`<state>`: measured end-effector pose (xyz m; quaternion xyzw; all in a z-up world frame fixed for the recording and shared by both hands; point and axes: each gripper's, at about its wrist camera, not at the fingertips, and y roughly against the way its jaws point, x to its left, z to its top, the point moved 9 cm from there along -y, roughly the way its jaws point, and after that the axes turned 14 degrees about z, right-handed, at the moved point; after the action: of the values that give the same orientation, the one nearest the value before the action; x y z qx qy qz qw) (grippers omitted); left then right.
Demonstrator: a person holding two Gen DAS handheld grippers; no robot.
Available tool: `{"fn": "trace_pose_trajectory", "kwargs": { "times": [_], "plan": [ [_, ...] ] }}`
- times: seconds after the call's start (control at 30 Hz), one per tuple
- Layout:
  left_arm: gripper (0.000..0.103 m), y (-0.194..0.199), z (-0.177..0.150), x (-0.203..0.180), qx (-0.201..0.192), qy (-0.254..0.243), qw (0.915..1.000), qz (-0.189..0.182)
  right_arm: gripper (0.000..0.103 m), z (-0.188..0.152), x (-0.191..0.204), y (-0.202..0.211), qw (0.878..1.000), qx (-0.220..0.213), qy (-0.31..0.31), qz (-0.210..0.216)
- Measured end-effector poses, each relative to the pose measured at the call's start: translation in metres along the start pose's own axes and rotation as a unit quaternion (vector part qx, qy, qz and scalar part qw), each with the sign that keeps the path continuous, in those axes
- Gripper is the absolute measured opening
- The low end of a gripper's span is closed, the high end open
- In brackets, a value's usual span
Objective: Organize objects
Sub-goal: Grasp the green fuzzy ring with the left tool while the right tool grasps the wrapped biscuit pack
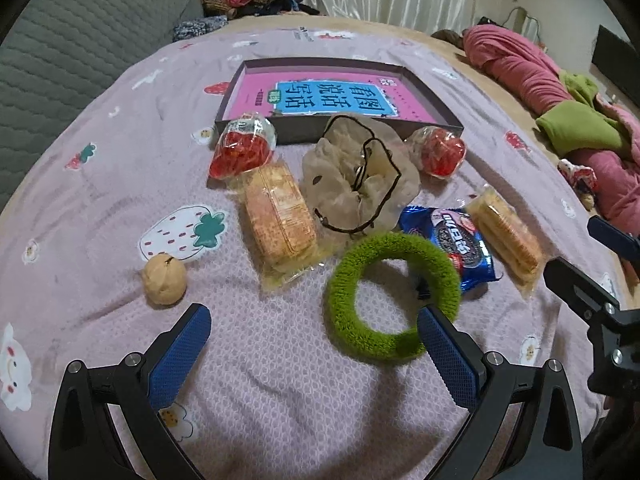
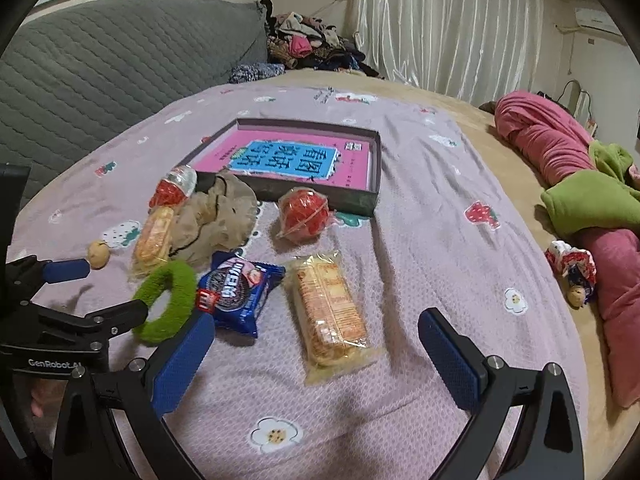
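Both grippers, left gripper [image 1: 314, 322] and right gripper [image 2: 316, 334], hovered with jaws released, holding nothing. Nearest the left lay the green ring [image 1: 394, 296] on the bed [image 1: 260, 380], short of the box [image 1: 340, 96]. Closing across one side of the band would probably serve best.

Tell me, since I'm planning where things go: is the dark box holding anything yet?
Only a pink book lies flat inside the dark box; the snacks are outside on the bedspread.

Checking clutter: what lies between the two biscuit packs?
In the left wrist view, the beige scrunchie, green fuzzy ring and blue cookie packet lie between them.
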<state>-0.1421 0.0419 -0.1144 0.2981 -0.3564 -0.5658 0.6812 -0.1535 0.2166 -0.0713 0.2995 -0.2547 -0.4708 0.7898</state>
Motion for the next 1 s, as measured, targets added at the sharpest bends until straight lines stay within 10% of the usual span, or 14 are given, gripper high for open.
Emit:
{"fn": "trace_pose_trajectory", "kwargs": {
  "times": [0.53,0.67,0.87,1.0],
  "plan": [
    [0.098,-0.022,-0.005,-0.014,0.030,0.004,0.9995,-0.012,0.102,-0.012,-0.034,-0.044,0.998,0.060,-0.008,-0.005],
    [0.045,-0.025,-0.009,-0.023,0.046,0.005,0.9981,-0.041,0.100,-0.009,-0.035,-0.049,0.998,0.061,-0.006,-0.002],
    [0.043,-0.026,-0.008,-0.027,0.047,0.007,0.9977,-0.049,0.083,-0.010,-0.034,-0.058,0.998,0.070,-0.002,0.004],
    [0.025,-0.023,-0.006,-0.032,0.044,0.007,0.9973,-0.058,0.066,-0.011,-0.028,-0.061,0.997,0.073,0.006,0.007]
  ]
}}
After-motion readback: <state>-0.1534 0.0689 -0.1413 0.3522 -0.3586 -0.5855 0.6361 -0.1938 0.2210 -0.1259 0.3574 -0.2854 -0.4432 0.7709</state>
